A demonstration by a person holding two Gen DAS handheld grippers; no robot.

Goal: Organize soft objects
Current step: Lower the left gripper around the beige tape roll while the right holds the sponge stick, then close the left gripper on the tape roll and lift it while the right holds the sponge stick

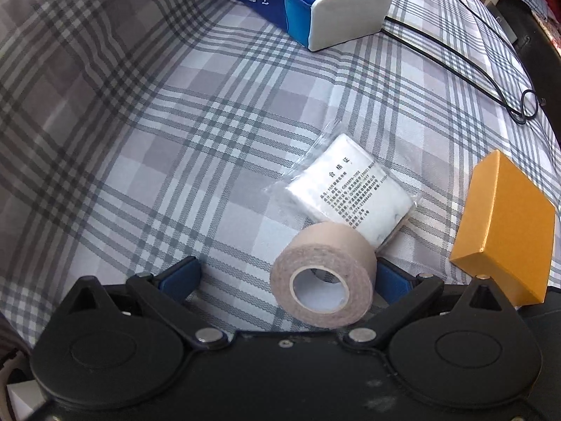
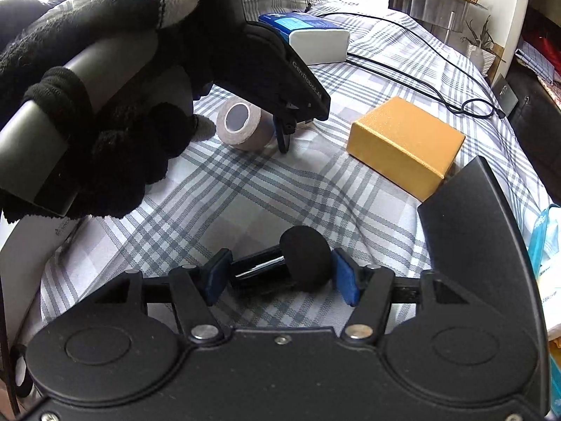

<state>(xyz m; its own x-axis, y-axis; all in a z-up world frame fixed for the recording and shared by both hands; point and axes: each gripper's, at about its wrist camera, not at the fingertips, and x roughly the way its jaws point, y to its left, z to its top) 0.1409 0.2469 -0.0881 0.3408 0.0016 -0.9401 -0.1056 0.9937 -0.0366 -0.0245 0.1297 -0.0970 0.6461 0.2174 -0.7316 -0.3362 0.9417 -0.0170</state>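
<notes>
A beige tape roll (image 1: 322,282) lies on the plaid bed sheet (image 1: 157,140) between the wide-open fingers of my left gripper (image 1: 285,273), close to the right finger. It also shows in the right wrist view (image 2: 242,124). Behind it lies a white pad in a clear bag (image 1: 345,191). My right gripper (image 2: 280,277) has its blue pads on either side of a small black dumbbell-like object with a foam end (image 2: 301,259) lying on the sheet; contact cannot be told.
An orange box (image 1: 505,224) sits to the right, also in the right wrist view (image 2: 406,144). A blue Tempo tissue pack (image 1: 308,0) lies far back. A black cable (image 1: 455,56) runs across the sheet. A gloved hand (image 2: 105,122) holds the left gripper.
</notes>
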